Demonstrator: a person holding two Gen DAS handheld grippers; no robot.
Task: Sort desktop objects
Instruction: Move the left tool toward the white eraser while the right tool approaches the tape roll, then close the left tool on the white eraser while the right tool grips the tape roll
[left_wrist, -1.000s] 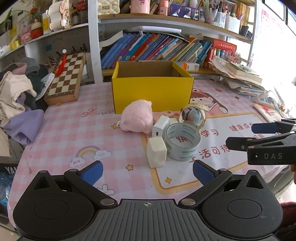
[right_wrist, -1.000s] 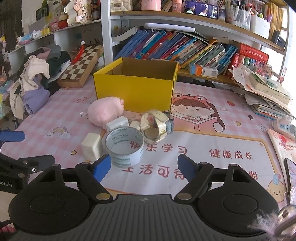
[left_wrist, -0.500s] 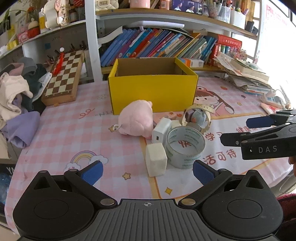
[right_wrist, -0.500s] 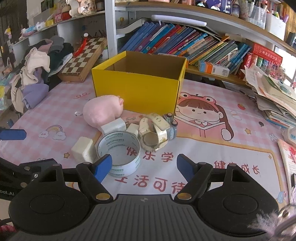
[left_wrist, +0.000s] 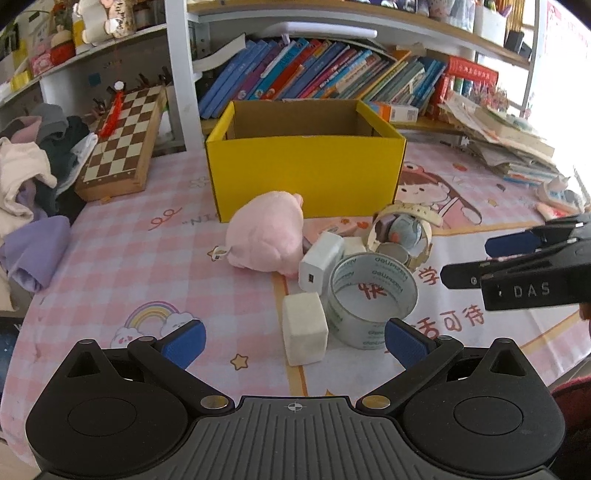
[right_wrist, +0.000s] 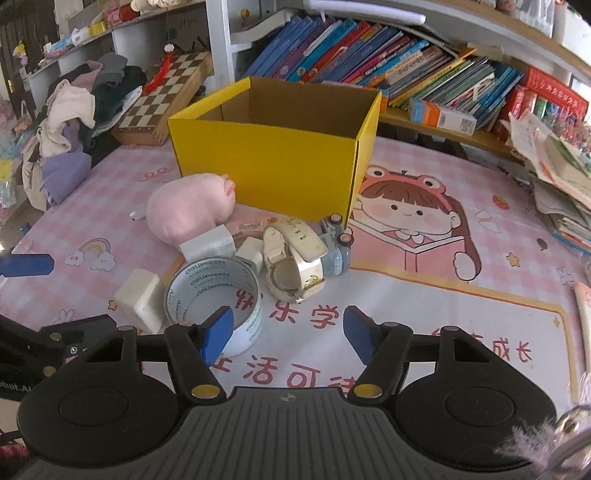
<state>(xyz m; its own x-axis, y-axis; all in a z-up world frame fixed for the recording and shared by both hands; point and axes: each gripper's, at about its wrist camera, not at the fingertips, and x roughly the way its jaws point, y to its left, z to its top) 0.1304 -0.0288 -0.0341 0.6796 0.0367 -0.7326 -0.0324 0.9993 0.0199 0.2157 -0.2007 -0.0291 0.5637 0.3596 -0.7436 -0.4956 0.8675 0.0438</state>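
Observation:
An open yellow box (left_wrist: 306, 173) (right_wrist: 273, 162) stands on the pink table mat. In front of it lie a pink plush pig (left_wrist: 266, 236) (right_wrist: 188, 210), a white charger (left_wrist: 319, 262) (right_wrist: 207, 243), a cream cube (left_wrist: 304, 332) (right_wrist: 140, 301), a clear tape roll (left_wrist: 369, 299) (right_wrist: 214, 295), a cream watch (left_wrist: 402, 232) (right_wrist: 295, 262) and a small toy car (right_wrist: 338, 243). My left gripper (left_wrist: 293, 341) is open and empty, just short of the cube. My right gripper (right_wrist: 290, 334) is open and empty, its left finger by the tape roll; it also shows in the left wrist view (left_wrist: 517, 266).
A wooden chessboard (left_wrist: 122, 144) and a heap of clothes (left_wrist: 29, 177) lie at the left. Bookshelves (left_wrist: 332, 77) stand behind the box. Stacked papers and books (right_wrist: 557, 177) sit at the right, with a white power strip (left_wrist: 559, 192).
Both grippers have moved forward toward the cluster of objects, which looks nearer. Both remain open and empty. No object has moved.

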